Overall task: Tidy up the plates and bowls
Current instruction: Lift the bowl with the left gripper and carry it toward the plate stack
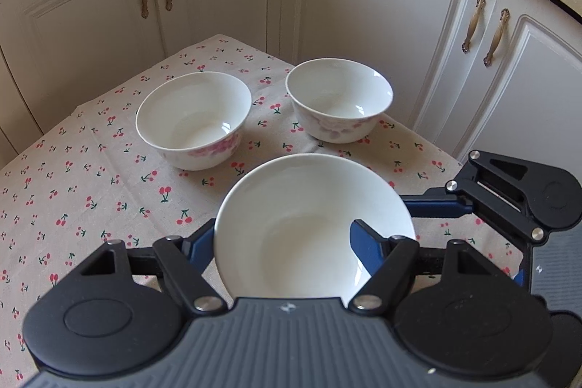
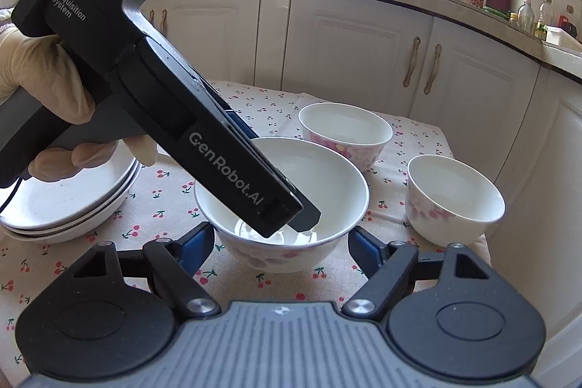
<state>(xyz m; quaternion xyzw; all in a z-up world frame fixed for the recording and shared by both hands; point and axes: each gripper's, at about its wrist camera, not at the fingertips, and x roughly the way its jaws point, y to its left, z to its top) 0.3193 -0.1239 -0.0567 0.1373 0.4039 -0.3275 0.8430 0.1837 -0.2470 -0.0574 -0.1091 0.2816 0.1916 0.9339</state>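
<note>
**Rim grip on the lifted bowl could slip**

Left hand-held gripper (image 1: 283,244) is clenched across the wall of a white porcelain bowl with pink flowers (image 1: 313,224): one finger inside, one outside, bowl apparently just clear of the cherry-print table (image 1: 72,191). Glazed wall, thin bite, so a tilt could swing it loose. Right hand-held gripper (image 2: 280,242) is released, straddling nothing. Beyond stand two matching bowls (image 1: 194,119) (image 1: 338,99); a hard nesting could chip rims. Stacked white plates (image 2: 69,202) sit left.

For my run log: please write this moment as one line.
left tool: shut on bowl | right tool: open around bowl | plate stack: on tablecloth
</note>
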